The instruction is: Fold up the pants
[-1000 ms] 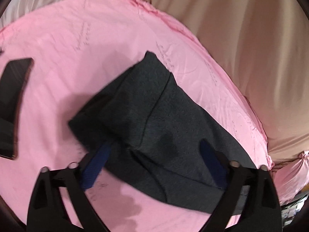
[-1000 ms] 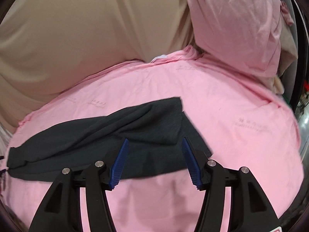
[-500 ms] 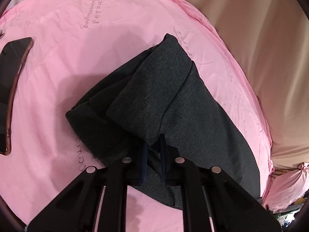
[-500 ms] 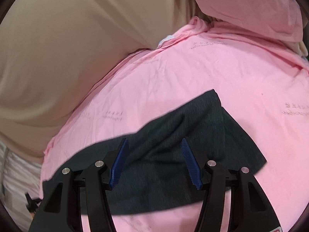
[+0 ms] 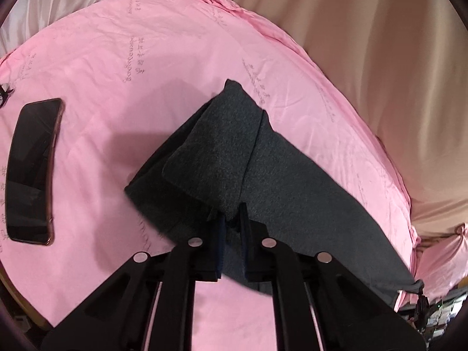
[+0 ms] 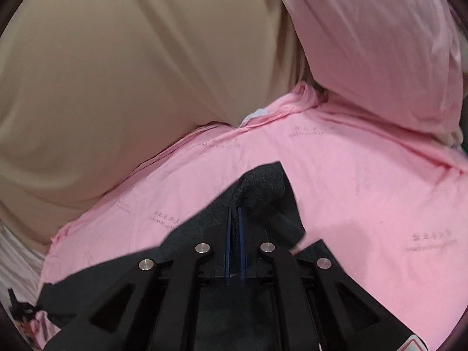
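Observation:
Dark grey pants (image 5: 251,158) lie on a pink sheet (image 5: 117,58), stretched as a long strip toward the lower right. My left gripper (image 5: 231,219) is shut on the near edge of the pants at their bunched left end. In the right wrist view the same pants (image 6: 263,181) show their other end. My right gripper (image 6: 234,213) is shut on a pinched fold of the pants, and the cloth rises into a small peak above the blue pads (image 6: 239,234).
A black phone (image 5: 32,169) lies on the sheet to the left of the pants. A beige cover (image 6: 117,73) borders the pink sheet at the back. A pink pillow (image 6: 365,44) stands at the back right.
Both grippers went from open to shut on the pants, the left first and the right within the last half second. The cloth at each end has lifted and bunched a little.

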